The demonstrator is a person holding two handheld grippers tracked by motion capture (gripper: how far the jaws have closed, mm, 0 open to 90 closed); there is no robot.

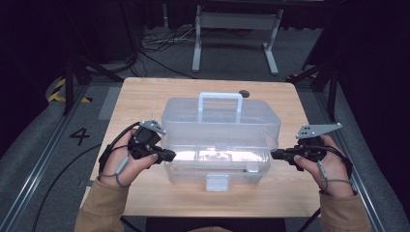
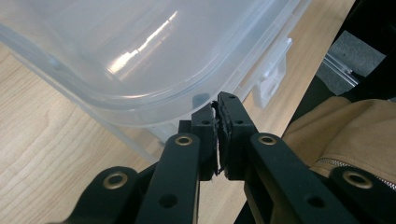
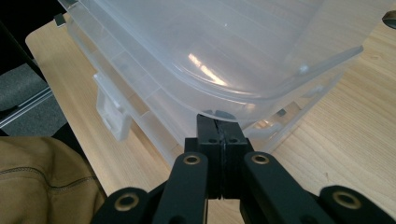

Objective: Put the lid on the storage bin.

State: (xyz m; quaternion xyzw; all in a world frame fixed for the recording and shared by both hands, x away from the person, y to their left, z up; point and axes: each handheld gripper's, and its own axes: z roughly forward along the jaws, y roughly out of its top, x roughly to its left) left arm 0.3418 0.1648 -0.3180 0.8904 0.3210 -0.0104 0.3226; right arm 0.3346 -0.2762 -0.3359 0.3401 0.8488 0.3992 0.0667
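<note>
Left gripper (image 1: 167, 155) and right gripper (image 1: 276, 154): matte black jaws pressed together, tips under the lid's rounded rim at opposite ends. Translucent plastic storage box (image 1: 220, 126), glossy, lid tilted up, mid wooden table (image 1: 145, 96).

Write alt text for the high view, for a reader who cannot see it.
A clear plastic storage box with a handle on its lid sits on a wooden table, and a person's left gripper and right gripper, jaws closed, press under the lid's edge from either side. A latch hangs at the front.
</note>
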